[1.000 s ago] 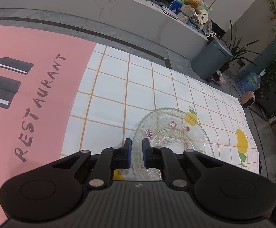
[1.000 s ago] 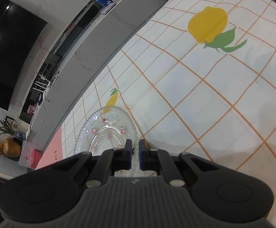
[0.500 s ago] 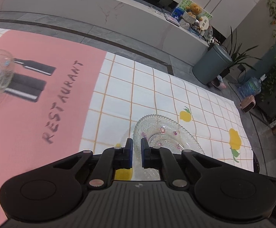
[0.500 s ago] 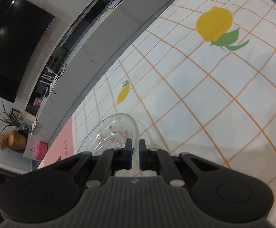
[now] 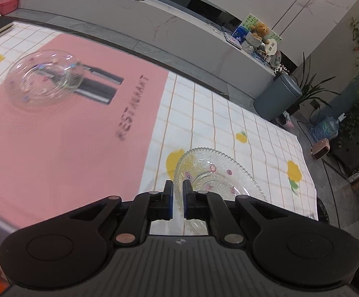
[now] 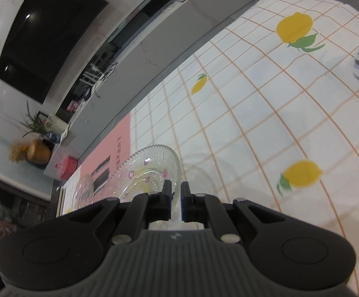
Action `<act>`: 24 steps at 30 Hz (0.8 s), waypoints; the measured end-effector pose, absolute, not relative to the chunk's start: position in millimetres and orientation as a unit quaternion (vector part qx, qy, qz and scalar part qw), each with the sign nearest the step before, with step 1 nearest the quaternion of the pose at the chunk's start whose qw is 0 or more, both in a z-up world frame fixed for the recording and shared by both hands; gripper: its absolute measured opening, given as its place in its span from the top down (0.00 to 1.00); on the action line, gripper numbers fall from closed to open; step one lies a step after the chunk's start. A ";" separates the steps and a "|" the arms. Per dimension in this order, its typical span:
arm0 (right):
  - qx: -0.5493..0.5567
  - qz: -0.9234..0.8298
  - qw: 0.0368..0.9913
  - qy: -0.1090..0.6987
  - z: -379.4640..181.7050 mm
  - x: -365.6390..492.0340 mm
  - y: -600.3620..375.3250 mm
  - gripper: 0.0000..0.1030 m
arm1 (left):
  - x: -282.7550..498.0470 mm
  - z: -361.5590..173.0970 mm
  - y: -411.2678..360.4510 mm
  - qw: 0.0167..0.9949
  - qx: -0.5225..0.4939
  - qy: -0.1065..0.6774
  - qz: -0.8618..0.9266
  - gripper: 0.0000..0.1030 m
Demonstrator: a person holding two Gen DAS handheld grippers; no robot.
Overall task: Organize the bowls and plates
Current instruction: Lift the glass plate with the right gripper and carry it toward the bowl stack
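A home living room, judging by what's seen: a big wall TV (image 6: 48,37), long low console (image 5: 120,17) with a teddy bear (image 5: 261,28), and houseplants (image 5: 313,84) far right.

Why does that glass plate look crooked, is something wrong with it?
It is tilted because it is off the tablecloth: the left gripper and the right gripper each pinch the rim of the glass plate. Nothing looks broken or spilled. The glass bowl sits level on the pink mat.

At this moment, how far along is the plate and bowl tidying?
Done: nothing looks stacked yet. In hand: the left gripper and right gripper both pinch the rim of the glass plate, lifted off the tablecloth. Left: the glass bowl sits alone on the pink mat.
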State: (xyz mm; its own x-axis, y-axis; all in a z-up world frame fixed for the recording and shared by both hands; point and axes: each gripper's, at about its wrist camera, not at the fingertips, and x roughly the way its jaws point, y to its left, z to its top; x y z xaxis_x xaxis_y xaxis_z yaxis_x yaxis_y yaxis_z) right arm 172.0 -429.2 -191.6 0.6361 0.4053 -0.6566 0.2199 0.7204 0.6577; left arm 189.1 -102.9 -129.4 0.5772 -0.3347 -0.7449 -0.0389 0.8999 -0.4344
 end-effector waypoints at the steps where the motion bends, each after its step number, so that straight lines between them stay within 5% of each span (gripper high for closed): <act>1: 0.367 0.059 0.827 0.422 -190.5 164.1 -427.5 0.96 | 182.0 -129.3 -100.9 0.863 -0.207 0.452 -0.086 0.93; 24: 0.335 0.094 0.821 0.454 -197.2 45.5 -395.6 0.95 | 62.8 -144.9 -55.5 0.844 -0.224 0.478 -0.096 0.93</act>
State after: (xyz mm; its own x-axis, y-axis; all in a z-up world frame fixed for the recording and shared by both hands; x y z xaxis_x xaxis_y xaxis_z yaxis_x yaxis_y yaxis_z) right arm 45.5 -395.6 -197.2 0.5708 0.4584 -0.6812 0.1489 0.7581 0.6349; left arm 62.8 -55.5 -144.9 0.5239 -0.3755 -0.7646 -0.0528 0.8815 -0.4692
